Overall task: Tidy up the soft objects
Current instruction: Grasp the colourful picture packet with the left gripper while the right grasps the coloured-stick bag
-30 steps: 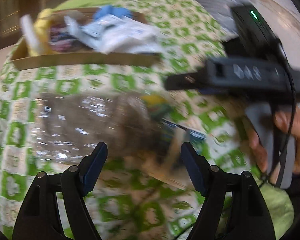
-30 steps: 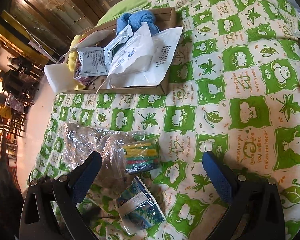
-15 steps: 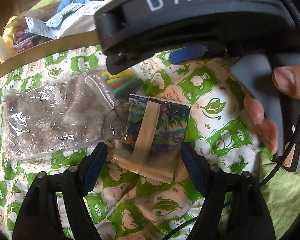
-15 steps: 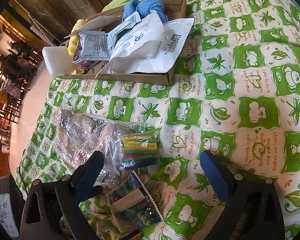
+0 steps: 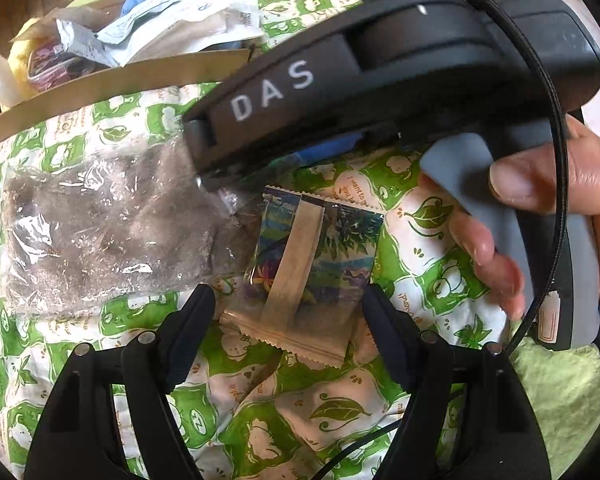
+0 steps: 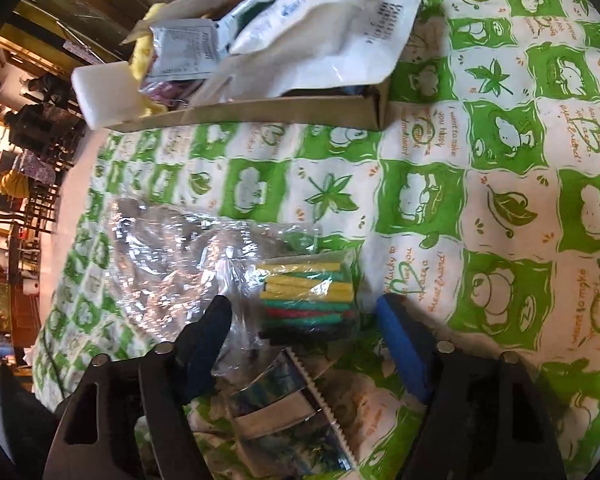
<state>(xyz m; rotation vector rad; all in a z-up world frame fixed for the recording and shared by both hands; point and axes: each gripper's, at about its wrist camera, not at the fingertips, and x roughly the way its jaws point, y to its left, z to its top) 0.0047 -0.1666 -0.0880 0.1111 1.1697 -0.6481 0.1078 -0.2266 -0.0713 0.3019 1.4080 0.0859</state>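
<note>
A: On the green-and-white cloth [image 6: 496, 152] we count 2 loose items: 1 clear plastic bag [image 6: 204, 264] with a bundle of coloured sticks [image 6: 308, 296] inside, and 1 printed sachet [image 5: 312, 264] just beside it.

B: Confirmed. We also log 1 cardboard box [image 6: 284, 114] farther back, holding several white pouches [image 6: 324, 36], 1 blue cloth and 1 yellow item.

A: Jaw status?

B: The left gripper [image 5: 288, 328] stands wide, its 2 fingers flanking the sachet without pressing it. The right gripper [image 6: 304, 340] is closing; the stick bundle sits between its 2 fingers, pads not yet on it.
</note>
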